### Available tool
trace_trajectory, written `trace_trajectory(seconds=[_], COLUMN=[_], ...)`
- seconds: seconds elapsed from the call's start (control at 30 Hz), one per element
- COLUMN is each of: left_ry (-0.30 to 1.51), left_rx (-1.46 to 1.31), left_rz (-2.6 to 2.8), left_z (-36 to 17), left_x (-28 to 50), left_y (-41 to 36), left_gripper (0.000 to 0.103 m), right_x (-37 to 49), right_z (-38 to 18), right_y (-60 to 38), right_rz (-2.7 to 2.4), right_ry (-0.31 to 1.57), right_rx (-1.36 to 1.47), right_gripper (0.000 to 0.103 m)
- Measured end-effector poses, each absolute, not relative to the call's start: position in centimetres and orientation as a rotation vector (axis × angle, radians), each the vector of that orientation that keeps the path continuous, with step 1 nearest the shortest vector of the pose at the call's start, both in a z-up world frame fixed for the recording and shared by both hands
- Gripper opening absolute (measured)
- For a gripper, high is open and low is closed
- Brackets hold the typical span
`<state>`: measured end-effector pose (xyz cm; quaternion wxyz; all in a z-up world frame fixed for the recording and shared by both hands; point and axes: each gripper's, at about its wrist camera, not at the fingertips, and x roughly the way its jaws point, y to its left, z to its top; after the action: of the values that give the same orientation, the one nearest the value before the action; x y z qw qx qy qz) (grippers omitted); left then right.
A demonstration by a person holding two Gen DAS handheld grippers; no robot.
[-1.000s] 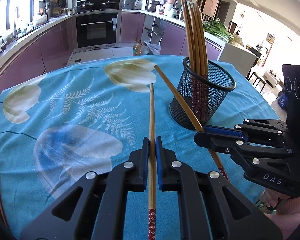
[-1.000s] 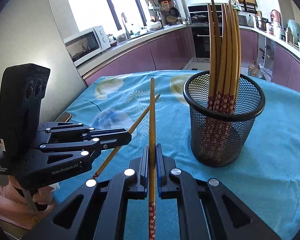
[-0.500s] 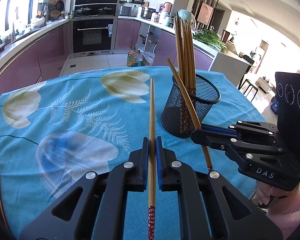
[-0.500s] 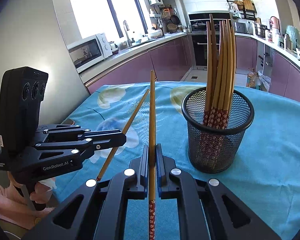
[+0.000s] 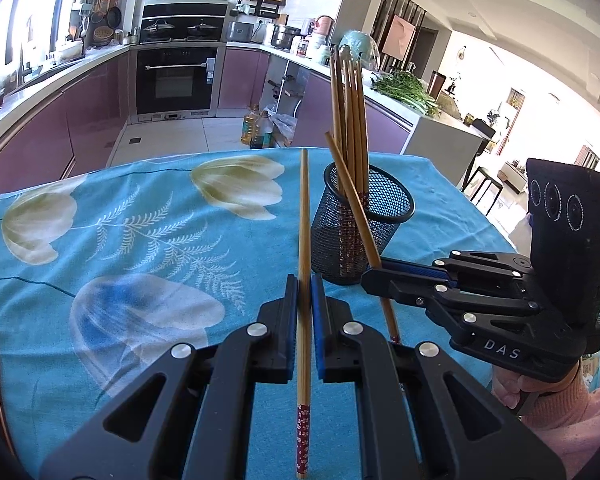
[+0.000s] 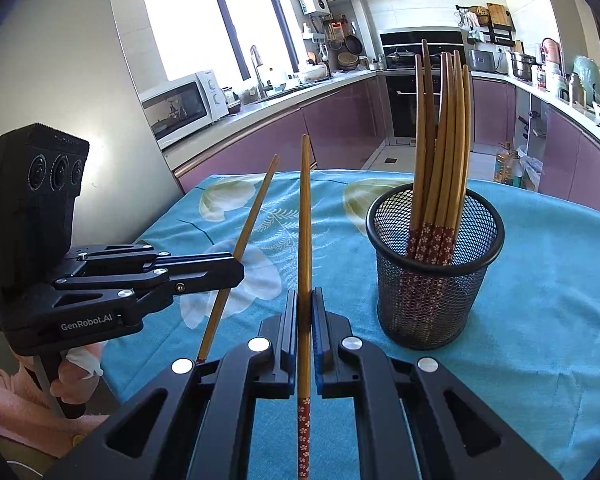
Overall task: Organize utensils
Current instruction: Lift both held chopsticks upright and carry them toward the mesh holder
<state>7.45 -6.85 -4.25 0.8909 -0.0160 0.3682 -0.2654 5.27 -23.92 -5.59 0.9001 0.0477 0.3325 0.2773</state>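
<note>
**Left-wrist view: two clamped chopsticks, holder ahead and to the right**

Left gripper [image 5: 304, 292] has its fingers clamped on a chopstick [image 5: 304, 216] whose long axis runs straight forward, plain tip away, patterned end toward the camera. Right gripper [image 6: 305, 308] pinches a second chopstick [image 6: 305, 216] the same way. The mesh holder [image 6: 434, 280], already full of upright chopsticks, stands on the blue-clothed counter [image 6: 548, 280], ahead and right of both grippers. Judging by this, the right gripper is nearer; either stick must tip upright, patterned end down, to drop in.
</note>
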Motion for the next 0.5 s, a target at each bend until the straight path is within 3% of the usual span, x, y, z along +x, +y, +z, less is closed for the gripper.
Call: trace_trajectory(seconds=[0.5], left_ry=[0.795], left_rx=[-0.026], left_rz=[-0.596], left_z=[-4.98], left_x=[7.4], left_y=[-7.76], left_gripper=[0.008], right_x=[4.61], right_z=[-4.94], right_y=[-22.92], right_rz=[0.612], right_ry=[0.671], right_rx=[0.078], right_gripper=[0.006])
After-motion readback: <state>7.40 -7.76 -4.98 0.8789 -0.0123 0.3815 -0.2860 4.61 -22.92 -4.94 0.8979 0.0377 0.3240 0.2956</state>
